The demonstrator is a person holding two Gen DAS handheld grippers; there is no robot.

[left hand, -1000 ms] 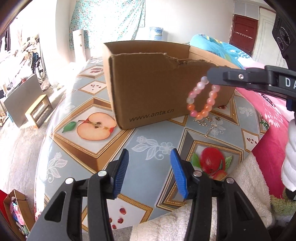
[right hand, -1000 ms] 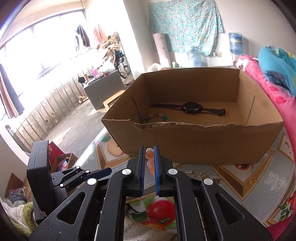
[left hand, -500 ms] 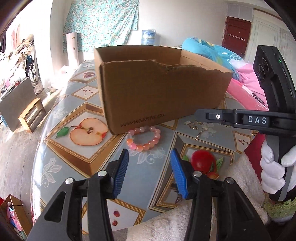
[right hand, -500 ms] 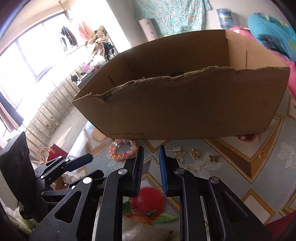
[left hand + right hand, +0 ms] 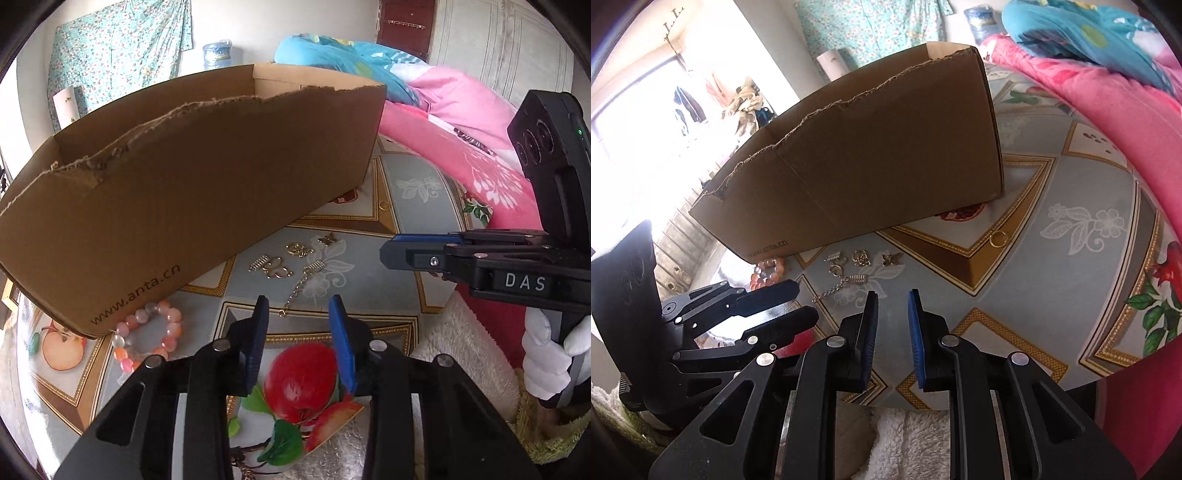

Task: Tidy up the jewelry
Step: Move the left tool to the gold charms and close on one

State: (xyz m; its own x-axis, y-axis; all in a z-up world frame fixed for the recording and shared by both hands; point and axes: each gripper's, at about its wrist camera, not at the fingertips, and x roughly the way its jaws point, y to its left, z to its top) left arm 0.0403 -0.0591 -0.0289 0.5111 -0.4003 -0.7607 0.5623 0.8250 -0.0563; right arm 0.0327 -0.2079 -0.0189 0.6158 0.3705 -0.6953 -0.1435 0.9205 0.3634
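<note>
- Jewelry lies loose on the fruit-patterned tablecloth (image 5: pixel 413 206) in front of the cardboard box (image 5: pixel 192 177), none of it inside either tool.
- Beaded bracelet (image 5: pixel 147 332): pink, orange and milky beads in a ring, flat on the cloth, touching the box's near corner under the printed web address; at about 10 o'clock from the left gripper (image 5: pixel 298 339) in the left wrist view.
- Gold-coloured small pieces (image 5: pixel 284 260): clips, a rounded charm and a butterfly-shaped piece, clustered just beside the box's front wall, at 12 o'clock from the left gripper.
- Short chain (image 5: pixel 299 291): runs from one clip down toward the left gripper's blue pads (image 5: pixel 341 347), ending just short of them.
- Gold ring (image 5: pixel 998 239): alone on the cloth near the box's right corner, at 1 o'clock from the right gripper (image 5: pixel 892 339) in the right wrist view.
- Left gripper: jaws moderately apart, having just been closing, nothing between them.
- Right gripper: jaws narrowly apart, having just been opening, nothing between them; in the left wrist view it stands at 3 o'clock, held by a white-gloved hand (image 5: pixel 550 354).
- White fleecy towel (image 5: pixel 454 354): at the near table edge, under both tools.
</note>
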